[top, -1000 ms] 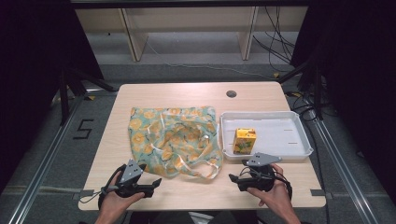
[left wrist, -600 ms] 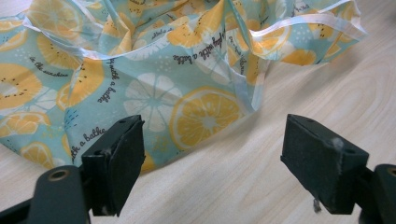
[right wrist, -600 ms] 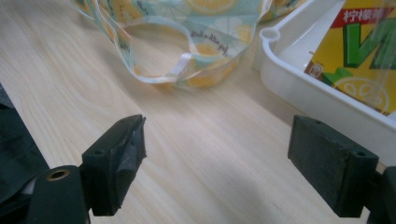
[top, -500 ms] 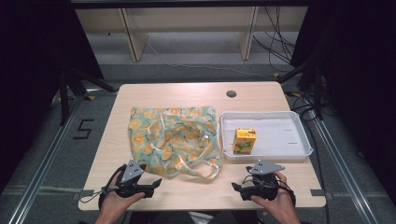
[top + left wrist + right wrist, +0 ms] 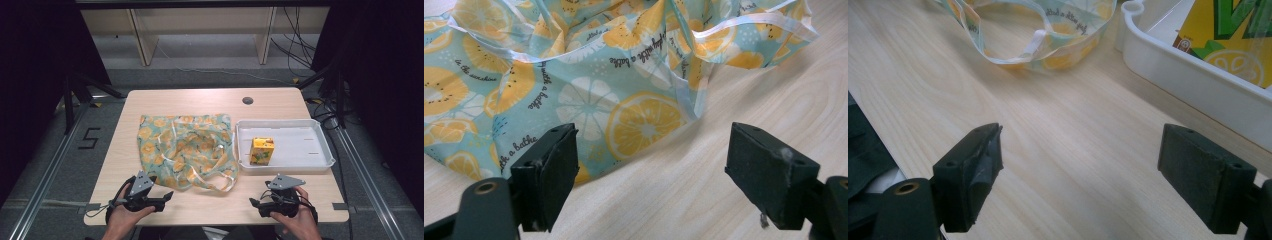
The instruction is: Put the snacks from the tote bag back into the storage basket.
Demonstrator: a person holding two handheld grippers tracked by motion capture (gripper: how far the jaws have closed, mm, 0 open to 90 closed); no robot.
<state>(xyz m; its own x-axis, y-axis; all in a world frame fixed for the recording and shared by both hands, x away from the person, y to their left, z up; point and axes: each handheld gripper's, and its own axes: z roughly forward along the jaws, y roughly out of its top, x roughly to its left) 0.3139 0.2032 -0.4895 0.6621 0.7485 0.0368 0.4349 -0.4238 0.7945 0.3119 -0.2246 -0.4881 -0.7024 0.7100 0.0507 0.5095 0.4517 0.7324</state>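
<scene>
left claw (image 5: 167,196) open, facing the flat lemon-print bag (image 5: 187,150), handles toward it.

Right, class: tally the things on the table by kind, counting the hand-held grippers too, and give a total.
Fabric bags with the lemon print: 1
White trays: 1
Juice cartons: 1
Grippers, left and right: 2
Total: 5

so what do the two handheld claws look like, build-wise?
Both match: the left claw and right claw are black, each topped by a grey three-cornered plate. Each has two blocky black jaws with flat faces. A dark cable trails from the left one.
</scene>
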